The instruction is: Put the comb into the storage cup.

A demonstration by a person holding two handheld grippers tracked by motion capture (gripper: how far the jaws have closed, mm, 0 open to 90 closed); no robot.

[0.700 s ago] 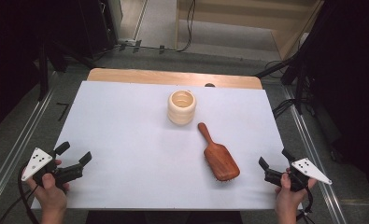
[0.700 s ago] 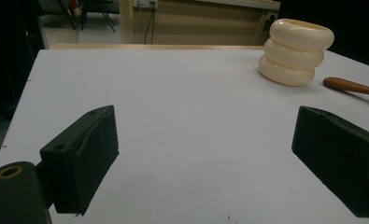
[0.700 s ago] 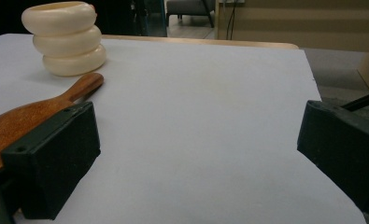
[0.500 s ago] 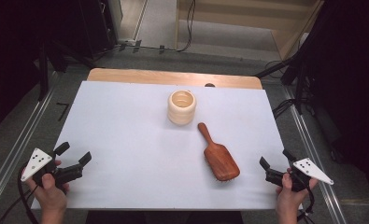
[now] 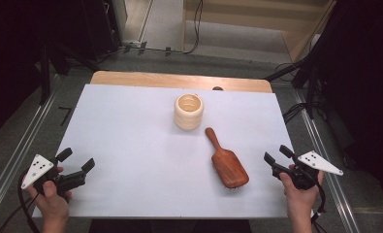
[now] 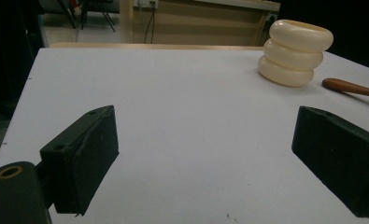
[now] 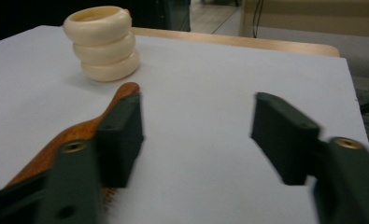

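Two grippers, left gripper (image 5: 77, 160) and right gripper (image 5: 276, 156), both open, one hairbrush (image 5: 226, 163), one ringed cup (image 5: 189, 111)

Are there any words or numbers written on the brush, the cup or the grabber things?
None: no word, number, label or sign can be read anywhere.
The wooden hairbrush is plain wood.
The cream ringed cup is plain.
The white table top is blank.
The grey plate on the left gripper bears small dark holes, no writing.

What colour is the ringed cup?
Cream, the cup shows best in the left gripper view.
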